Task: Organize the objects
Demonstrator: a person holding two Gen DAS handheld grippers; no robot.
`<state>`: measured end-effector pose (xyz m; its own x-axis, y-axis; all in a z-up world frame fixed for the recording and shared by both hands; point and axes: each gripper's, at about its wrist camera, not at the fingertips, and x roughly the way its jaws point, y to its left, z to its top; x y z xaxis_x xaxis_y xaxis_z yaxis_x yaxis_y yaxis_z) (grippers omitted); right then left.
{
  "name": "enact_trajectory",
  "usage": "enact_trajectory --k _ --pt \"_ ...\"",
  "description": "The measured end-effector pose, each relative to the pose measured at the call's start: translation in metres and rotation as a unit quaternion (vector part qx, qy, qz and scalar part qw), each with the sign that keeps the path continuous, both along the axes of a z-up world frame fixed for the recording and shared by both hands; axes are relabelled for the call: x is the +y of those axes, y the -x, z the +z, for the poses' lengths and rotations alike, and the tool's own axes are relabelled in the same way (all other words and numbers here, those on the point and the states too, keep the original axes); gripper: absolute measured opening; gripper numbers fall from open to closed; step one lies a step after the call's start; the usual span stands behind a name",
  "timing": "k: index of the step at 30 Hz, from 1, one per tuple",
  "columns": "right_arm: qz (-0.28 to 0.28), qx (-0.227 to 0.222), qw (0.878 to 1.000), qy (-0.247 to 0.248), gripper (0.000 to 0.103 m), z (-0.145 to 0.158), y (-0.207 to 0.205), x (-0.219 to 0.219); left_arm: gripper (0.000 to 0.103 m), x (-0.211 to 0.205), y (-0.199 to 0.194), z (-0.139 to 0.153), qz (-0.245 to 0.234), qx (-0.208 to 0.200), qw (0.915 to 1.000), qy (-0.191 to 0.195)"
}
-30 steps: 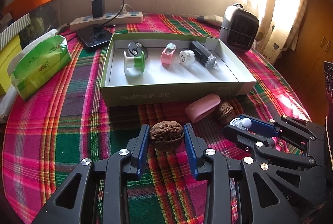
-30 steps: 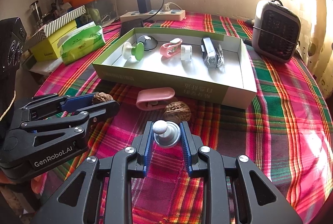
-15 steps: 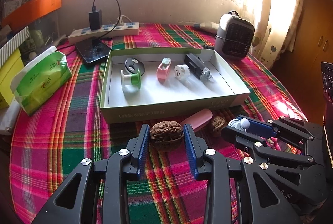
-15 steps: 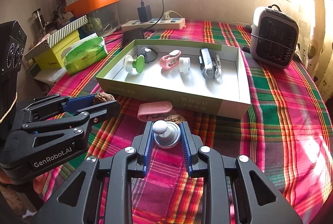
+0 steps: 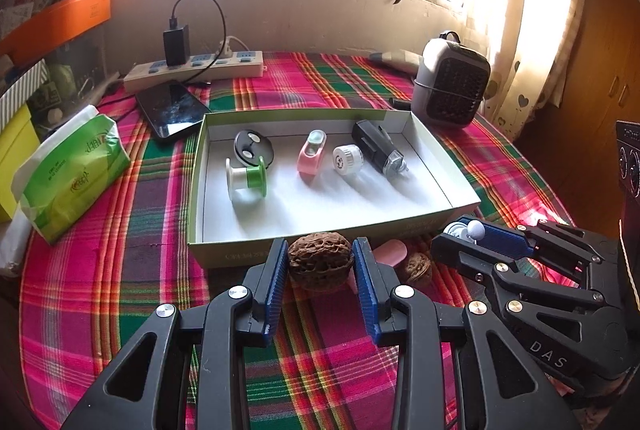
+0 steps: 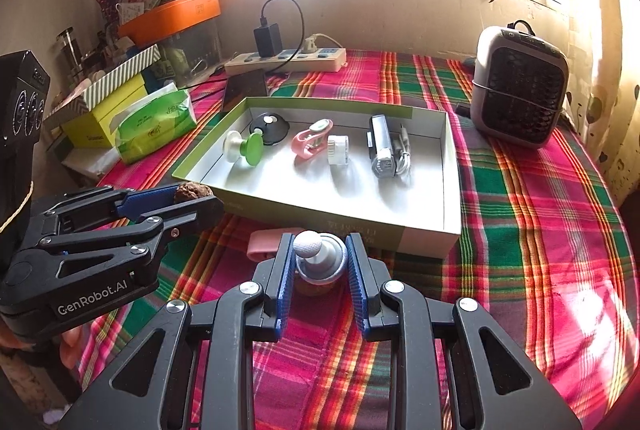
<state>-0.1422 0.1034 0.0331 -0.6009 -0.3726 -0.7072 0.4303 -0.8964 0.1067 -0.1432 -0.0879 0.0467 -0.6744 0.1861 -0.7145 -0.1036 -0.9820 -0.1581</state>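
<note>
My left gripper (image 5: 321,266) is shut on a brown walnut (image 5: 320,261) and holds it above the cloth, in front of the near wall of the green box (image 5: 244,253). My right gripper (image 6: 320,262) is shut on a grey knob with a white ball tip (image 6: 316,256), also raised near the box's front wall (image 6: 360,226). A second walnut (image 5: 416,268) and a pink case (image 5: 390,252) lie on the cloth between the grippers. The box holds a green spool (image 5: 246,180), a black disc (image 5: 252,148), a pink clip (image 5: 312,154), a white cap (image 5: 346,159) and a black device (image 5: 378,148).
A small heater (image 6: 520,86) stands at the back right. A power strip with charger (image 5: 192,64) and a phone (image 5: 172,108) lie behind the box. A green tissue pack (image 5: 72,170) and yellow boxes (image 6: 100,110) sit on the left.
Both grippers have risen with their objects; the walnut and the knob now sit higher relative to the box's front wall. The view tilts up toward the window.
</note>
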Motion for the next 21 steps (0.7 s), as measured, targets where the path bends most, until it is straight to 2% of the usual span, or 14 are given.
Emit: enact_trajectory --k 10,16,17,21 --pt "-0.007 0.002 1.000 -0.001 0.027 0.002 0.027 0.002 0.031 -0.017 0.031 -0.002 0.002 -0.003 1.0000 -0.002" --pt "-0.011 -0.001 1.000 0.000 0.027 0.001 0.046 0.003 0.031 -0.020 0.035 -0.003 0.005 -0.007 1.0000 0.001" --pt "-0.011 -0.003 1.000 0.001 0.027 0.001 0.049 0.003 0.031 -0.015 0.020 0.002 0.004 -0.007 1.0000 0.003" --pt "-0.009 -0.011 1.000 -0.005 0.027 -0.005 0.062 0.000 0.031 -0.019 0.035 -0.008 0.005 -0.013 0.9999 0.003"
